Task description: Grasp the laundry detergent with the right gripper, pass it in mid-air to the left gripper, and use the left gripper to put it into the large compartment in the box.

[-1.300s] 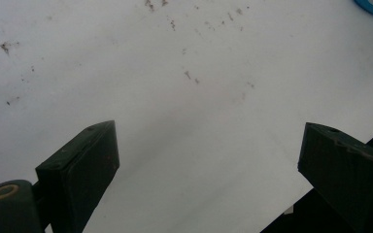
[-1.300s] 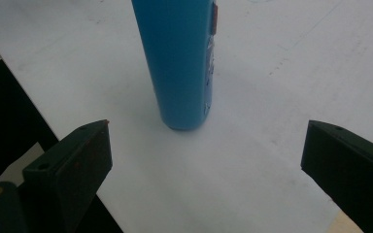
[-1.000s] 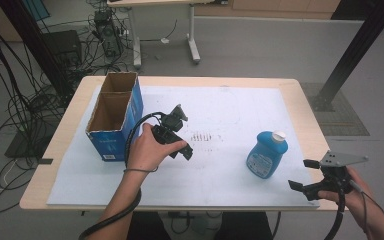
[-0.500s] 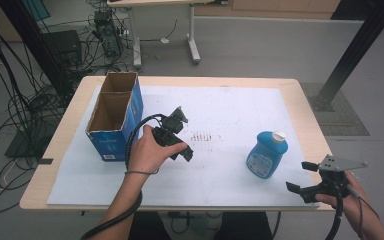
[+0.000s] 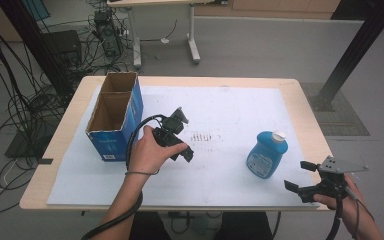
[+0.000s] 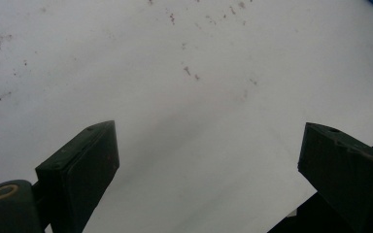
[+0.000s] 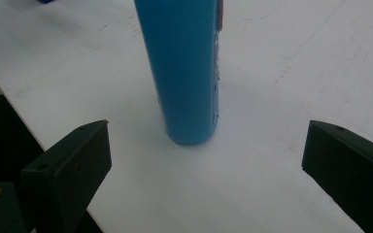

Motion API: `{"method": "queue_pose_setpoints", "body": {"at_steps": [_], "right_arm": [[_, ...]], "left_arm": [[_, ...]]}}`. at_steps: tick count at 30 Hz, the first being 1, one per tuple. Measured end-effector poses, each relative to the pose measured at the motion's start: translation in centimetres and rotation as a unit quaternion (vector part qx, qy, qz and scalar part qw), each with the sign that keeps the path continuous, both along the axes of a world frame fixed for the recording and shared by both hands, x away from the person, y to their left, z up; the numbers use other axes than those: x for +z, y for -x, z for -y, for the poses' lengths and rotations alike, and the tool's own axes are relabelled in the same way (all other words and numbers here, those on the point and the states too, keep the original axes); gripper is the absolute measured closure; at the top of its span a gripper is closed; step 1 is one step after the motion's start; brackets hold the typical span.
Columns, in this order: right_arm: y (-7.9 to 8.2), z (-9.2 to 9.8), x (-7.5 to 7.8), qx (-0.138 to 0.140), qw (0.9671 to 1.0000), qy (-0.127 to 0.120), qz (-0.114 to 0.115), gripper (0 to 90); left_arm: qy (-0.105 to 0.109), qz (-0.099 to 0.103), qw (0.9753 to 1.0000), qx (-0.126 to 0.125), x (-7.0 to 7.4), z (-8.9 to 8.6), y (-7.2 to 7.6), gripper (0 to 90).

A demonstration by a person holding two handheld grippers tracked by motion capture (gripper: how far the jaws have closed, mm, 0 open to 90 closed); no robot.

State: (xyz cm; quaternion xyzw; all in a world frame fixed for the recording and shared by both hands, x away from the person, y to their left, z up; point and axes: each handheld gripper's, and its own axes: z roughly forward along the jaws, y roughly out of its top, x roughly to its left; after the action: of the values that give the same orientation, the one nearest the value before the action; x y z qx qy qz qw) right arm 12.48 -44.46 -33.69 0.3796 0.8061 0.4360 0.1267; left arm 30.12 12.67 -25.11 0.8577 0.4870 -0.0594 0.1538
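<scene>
The blue bottle (image 5: pixel 266 155) stands upright on the white sheet (image 5: pixel 230 110) that covers the table (image 5: pixel 300 100), its white cap (image 5: pixel 279 135) at the top. Everything else is placed from this bottle.

The right tongs (image 5: pixel 300 176) hang just beyond the bottle on the person's side, at the near right corner of the table, with the jaws spread wide and released, gripping nothing. The right hand (image 5: pixel 347 207) holds them from behind, off the table's edge, and the grey three-cornered plate (image 5: pixel 342 164) sits on top. In the right gripper view the bottle (image 7: pixel 184 68) rises straight ahead between the two black jaws but farther off than their tips; neither jaw touches it, and bare white sheet (image 7: pixel 272 170) lies between them.

The left tongs (image 5: pixel 180 131) are well apart from the bottle, to its left over the middle of the sheet, gripped in the left hand (image 5: pixel 147 152). In the left gripper view their jaws stand wide apart and released over bare, speckled white sheet (image 6: pixel 175 97), with nothing between them.

Farther left than those tongs, well apart from the bottle, the open cardboard box (image 5: pixel 114 117) with blue sides stands near the table's left edge. A patch of small dark marks (image 5: pixel 206 137) on the sheet lies between the left tongs and the bottle.
</scene>
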Motion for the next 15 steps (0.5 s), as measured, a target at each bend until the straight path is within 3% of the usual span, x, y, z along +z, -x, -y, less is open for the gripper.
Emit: {"method": "queue_pose_setpoints", "body": {"at_steps": [15], "right_arm": [[0.3, -0.1, -1.6, -0.006, 0.9994, -0.030, 0.017, 2.7]], "left_arm": [[0.008, 0.001, 1.0000, 0.004, -0.1, 0.0, 0.2, 7.8]]}}
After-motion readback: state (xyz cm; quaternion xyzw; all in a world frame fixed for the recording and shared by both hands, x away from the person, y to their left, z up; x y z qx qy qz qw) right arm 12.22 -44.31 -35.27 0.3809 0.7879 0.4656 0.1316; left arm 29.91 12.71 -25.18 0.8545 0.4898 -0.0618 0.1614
